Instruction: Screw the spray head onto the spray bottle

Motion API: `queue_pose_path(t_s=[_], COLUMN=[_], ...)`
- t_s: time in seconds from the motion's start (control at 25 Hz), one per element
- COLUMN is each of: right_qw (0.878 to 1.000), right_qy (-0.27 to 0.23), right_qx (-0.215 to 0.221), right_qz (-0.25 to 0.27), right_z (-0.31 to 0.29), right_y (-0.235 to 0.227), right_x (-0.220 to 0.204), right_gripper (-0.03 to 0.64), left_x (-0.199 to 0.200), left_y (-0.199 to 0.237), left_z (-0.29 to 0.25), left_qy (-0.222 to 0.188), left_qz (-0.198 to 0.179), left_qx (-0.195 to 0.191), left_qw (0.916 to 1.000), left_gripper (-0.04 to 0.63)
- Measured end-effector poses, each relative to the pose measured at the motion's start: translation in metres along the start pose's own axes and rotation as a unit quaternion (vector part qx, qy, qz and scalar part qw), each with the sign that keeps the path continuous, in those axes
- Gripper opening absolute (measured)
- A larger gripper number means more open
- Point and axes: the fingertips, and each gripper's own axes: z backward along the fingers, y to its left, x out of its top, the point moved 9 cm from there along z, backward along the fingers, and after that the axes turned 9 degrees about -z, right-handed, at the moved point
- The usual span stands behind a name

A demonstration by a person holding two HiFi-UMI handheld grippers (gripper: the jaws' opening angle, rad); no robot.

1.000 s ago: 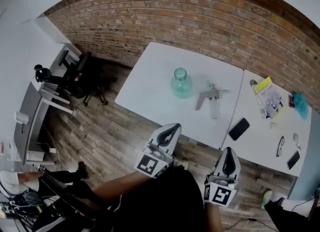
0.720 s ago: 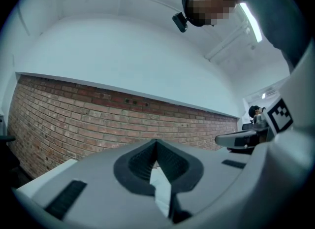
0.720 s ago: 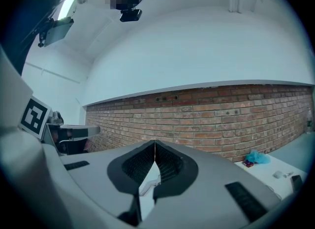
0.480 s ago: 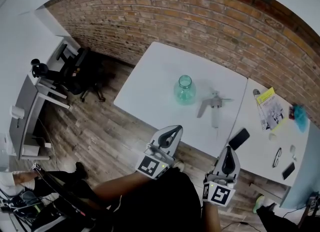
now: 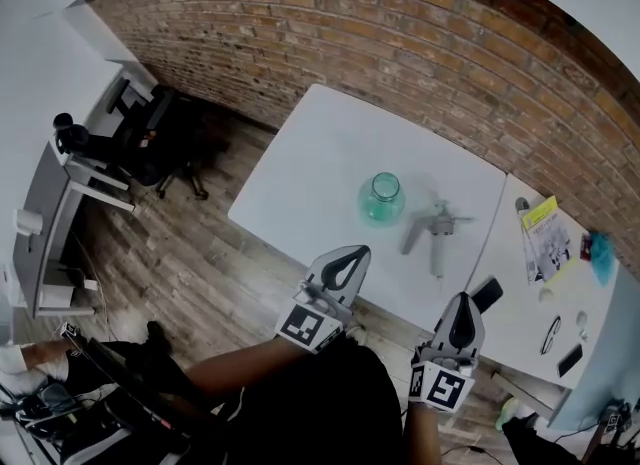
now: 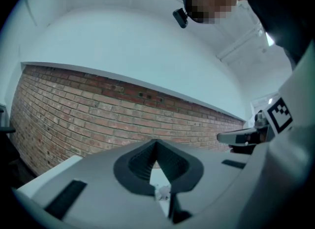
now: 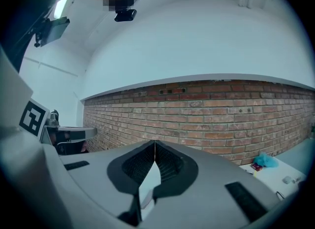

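Showing the scene from largest element to smallest, we begin with the white table (image 5: 330, 143), set near the brick wall (image 5: 400, 23); both task items rest on it.

Both tools hang short of the table's near edge. The left gripper (image 5: 348, 261) has its jaws pressed together on nothing; the right gripper (image 5: 464, 311) is likewise closed and empty. We judge that neither can take hold of anything until its jaws part; arriving closed would make them push rather than grasp.

The spray bottle (image 5: 382, 198), a clear green vessel, stands upright with its neck open near the table's middle; a nudge from a closed jaw could tip or slide it, and we expect a loose hold to let it spin during screwing.

The spray head (image 5: 432, 228) lies on its side just right of the bottle, not touching it, its thin tube pointing toward the near edge; we judge that the tube may miss the neck or bend, and that a tilted cap may cross-thread.

A dark phone (image 5: 486, 293) lies near the right gripper's path; a careless reach could knock it.
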Motion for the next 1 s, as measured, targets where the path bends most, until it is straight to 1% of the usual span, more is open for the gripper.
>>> queue_pose_path(t_s=[0.36, 0.6, 0.72, 0.84, 0.88, 1.0], right_qw=[1.000, 0.999, 0.999, 0.998, 0.998, 0.999], right_qy=[0.001, 0.007, 0.010, 0.009, 0.009, 0.012], right_qx=[-0.020, -0.039, -0.050, -0.056, -0.054, -0.038], right_qz=[0.000, 0.008, 0.010, 0.012, 0.013, 0.023], right_z=[-0.036, -0.060, -0.067, -0.076, -0.078, -0.083], right_y=[0.023, 0.041, 0.050, 0.057, 0.059, 0.062], right_x=[0.009, 0.005, 0.004, 0.005, 0.005, 0.004], right_gripper=[0.008, 0.008, 0.008, 0.008, 0.008, 0.008], left_x=[-0.007, -0.025, -0.040, -0.052, -0.057, -0.075], left_y=[0.047, 0.079, 0.089, 0.095, 0.096, 0.098], left_z=[-0.020, -0.035, -0.040, -0.049, -0.051, -0.059], left_qy=[0.003, 0.000, 0.010, 0.007, 0.009, 0.028], left_qz=[0.020, 0.017, 0.012, -0.003, -0.003, 0.014], left_qx=[-0.018, -0.034, -0.049, -0.066, -0.074, -0.101], left_qw=[0.9996, 0.9993, 0.9987, 0.9978, 0.9972, 0.9944], left_gripper=[0.002, 0.002, 0.002, 0.002, 0.002, 0.003])
